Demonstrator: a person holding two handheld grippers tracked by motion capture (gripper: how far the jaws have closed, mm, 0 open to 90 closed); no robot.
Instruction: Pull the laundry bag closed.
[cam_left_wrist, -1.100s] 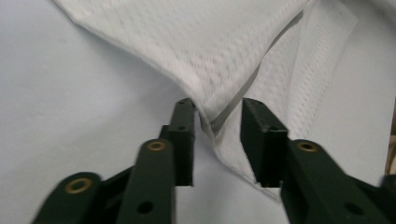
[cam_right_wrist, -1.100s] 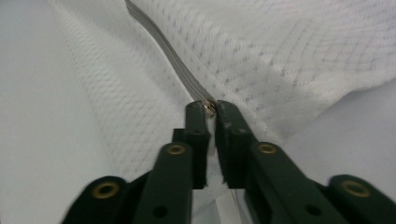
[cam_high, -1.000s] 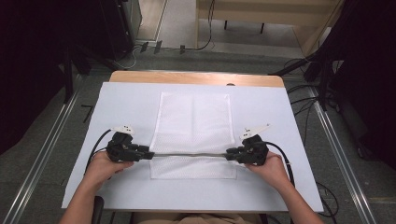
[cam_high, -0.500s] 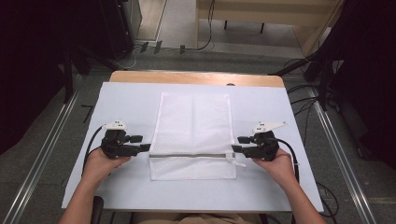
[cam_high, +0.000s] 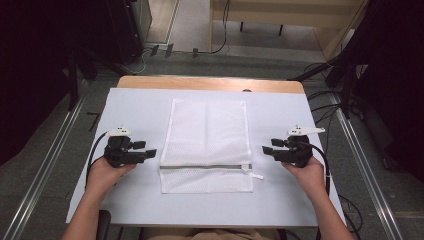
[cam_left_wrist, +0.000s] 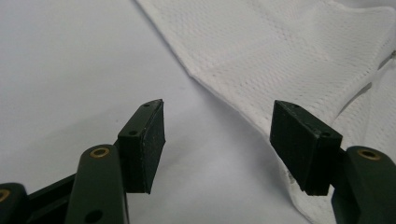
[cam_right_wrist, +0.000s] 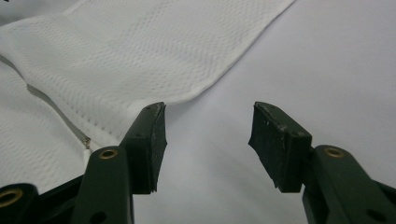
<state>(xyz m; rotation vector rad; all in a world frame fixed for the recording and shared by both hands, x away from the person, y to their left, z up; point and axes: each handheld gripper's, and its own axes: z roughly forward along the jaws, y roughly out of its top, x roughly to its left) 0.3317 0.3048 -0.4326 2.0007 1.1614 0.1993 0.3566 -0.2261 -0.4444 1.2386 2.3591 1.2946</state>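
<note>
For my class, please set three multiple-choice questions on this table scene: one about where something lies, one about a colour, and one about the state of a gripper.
1. Where does the mesh bag lie?
A. between the two grippers
B. left of both grippers
C. on the floor

2. What colour is the mesh bag?
A. black
B. white
C. red

3. How are the jaws of the left gripper?
A. shut on the bag
B. shut on nothing
C. open, holding nothing

Answers:
1 A: in the high view the bag lies flat on the table, with the left gripper at one side and the right gripper at the other.
2 B: the mesh is white in all views.
3 C: the left gripper view shows bare table between its jaws, which have just been opening.
</note>
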